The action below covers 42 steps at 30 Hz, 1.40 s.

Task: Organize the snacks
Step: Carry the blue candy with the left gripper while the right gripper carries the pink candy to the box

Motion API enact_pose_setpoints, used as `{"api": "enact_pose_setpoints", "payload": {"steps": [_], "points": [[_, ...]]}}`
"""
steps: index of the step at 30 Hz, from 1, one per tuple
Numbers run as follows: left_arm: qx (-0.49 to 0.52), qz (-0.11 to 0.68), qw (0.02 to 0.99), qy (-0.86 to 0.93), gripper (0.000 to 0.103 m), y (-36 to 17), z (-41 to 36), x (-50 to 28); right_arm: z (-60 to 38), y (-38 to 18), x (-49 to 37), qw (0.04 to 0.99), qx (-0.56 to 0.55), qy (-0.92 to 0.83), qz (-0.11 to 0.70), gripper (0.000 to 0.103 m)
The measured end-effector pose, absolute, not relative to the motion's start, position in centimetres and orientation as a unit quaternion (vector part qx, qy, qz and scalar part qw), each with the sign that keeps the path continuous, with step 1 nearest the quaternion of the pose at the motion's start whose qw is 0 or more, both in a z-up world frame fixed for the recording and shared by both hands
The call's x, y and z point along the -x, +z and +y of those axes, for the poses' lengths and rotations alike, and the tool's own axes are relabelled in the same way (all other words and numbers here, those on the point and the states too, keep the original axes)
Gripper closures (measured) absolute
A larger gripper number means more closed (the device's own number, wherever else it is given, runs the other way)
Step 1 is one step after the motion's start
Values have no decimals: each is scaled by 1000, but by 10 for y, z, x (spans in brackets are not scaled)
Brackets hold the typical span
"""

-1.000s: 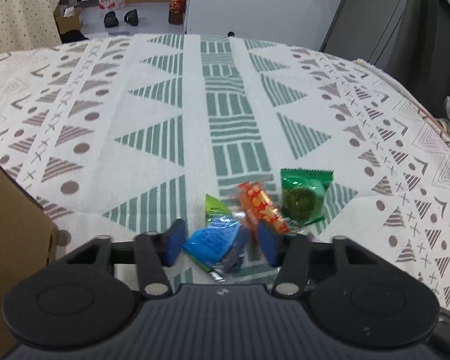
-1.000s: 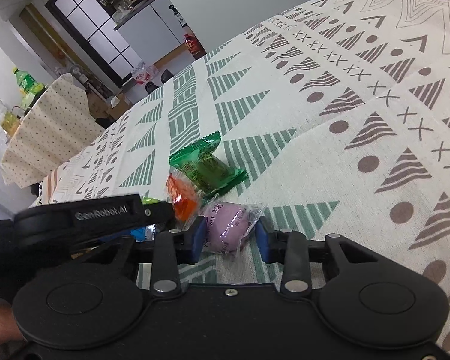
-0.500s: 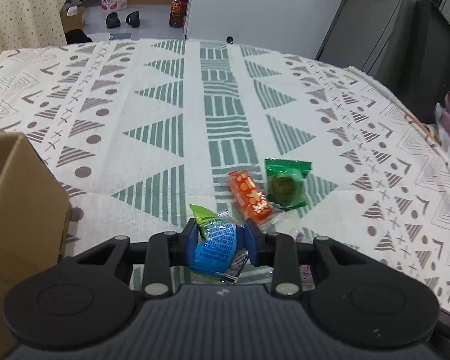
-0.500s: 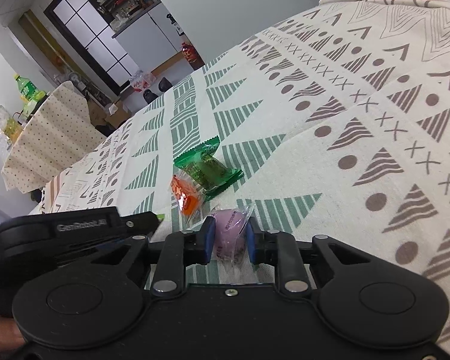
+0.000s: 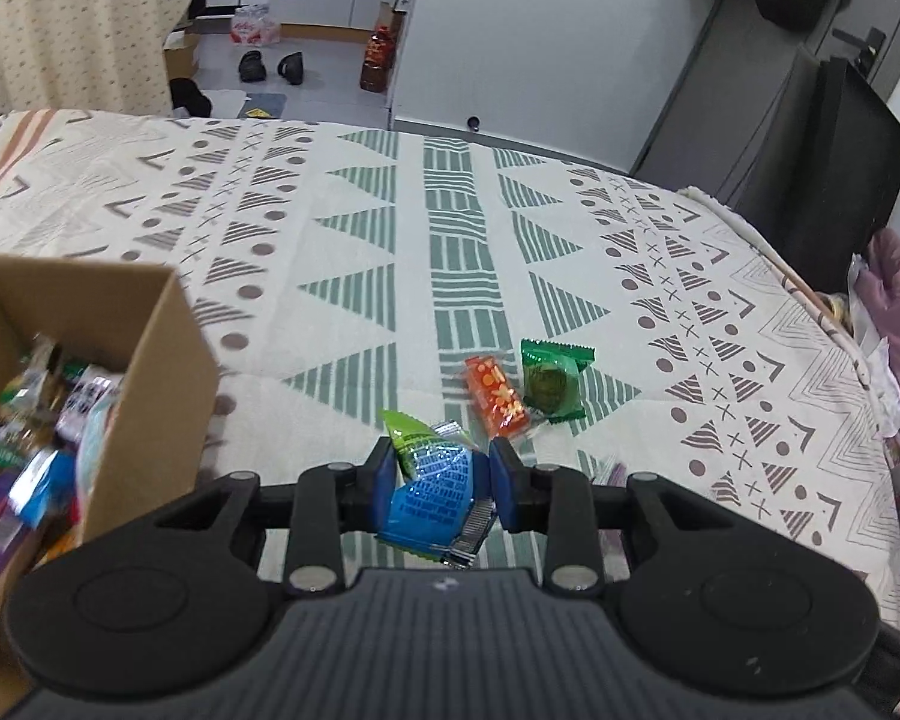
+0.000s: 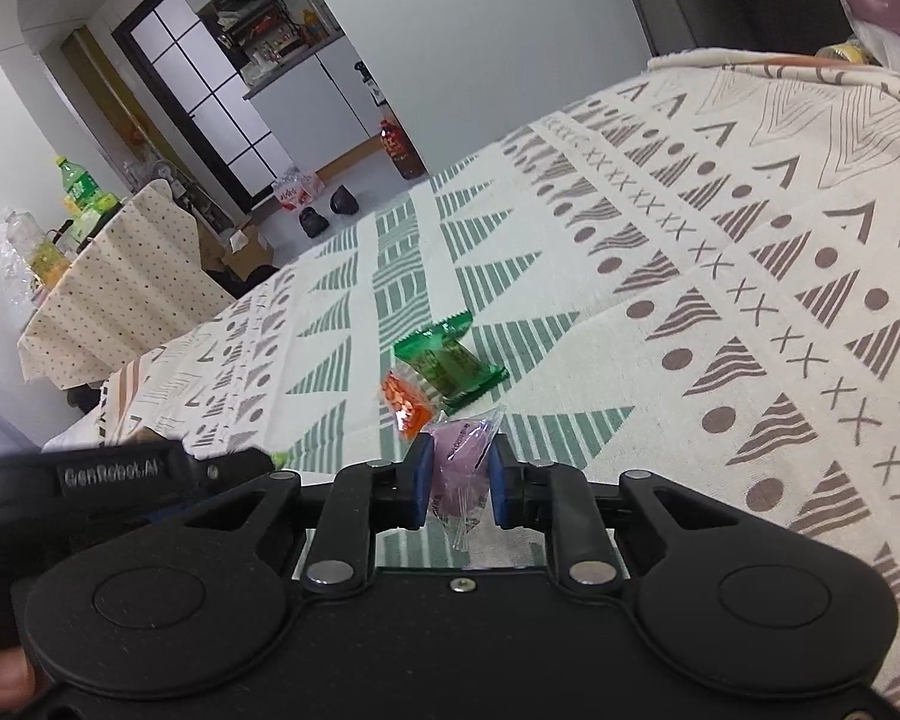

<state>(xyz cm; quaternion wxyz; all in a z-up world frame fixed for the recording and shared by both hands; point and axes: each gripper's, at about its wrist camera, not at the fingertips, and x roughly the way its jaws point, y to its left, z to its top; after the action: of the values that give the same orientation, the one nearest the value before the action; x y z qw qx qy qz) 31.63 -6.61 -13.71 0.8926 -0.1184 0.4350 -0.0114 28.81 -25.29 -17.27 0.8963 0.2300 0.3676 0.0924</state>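
The left gripper (image 5: 439, 476) has its jaws clenched on a blue snack packet (image 5: 432, 495), held above the patterned counter (image 5: 342, 252) — a cardboard box (image 5: 150, 348) of snacks sits to its left. The right gripper (image 6: 455, 481) pinches a purple candy (image 6: 461, 468) between its jaws — orange packet (image 6: 407, 405) and green packet (image 6: 450, 365) lie just ahead.

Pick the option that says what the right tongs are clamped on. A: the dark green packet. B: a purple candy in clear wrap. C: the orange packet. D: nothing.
B: in the right wrist view the right tongs are shut on the purple candy, its clear wrap sticking out between the blue pads, while the orange packet and the dark green packet lie free on the tablecloth beyond.
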Motion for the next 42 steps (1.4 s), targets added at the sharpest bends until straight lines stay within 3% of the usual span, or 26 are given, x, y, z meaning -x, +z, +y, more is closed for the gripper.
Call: {"api": "enact_pose_setpoints", "payload": {"steps": [21,42], "points": [[179,373,910,32,71,-83,-11,-255,-205,-104,-257,911,-215,135,324,84],[252,353,896,93,71,-65,76,-232,-123,-84,-252,907,-185,189,326,84]]}}
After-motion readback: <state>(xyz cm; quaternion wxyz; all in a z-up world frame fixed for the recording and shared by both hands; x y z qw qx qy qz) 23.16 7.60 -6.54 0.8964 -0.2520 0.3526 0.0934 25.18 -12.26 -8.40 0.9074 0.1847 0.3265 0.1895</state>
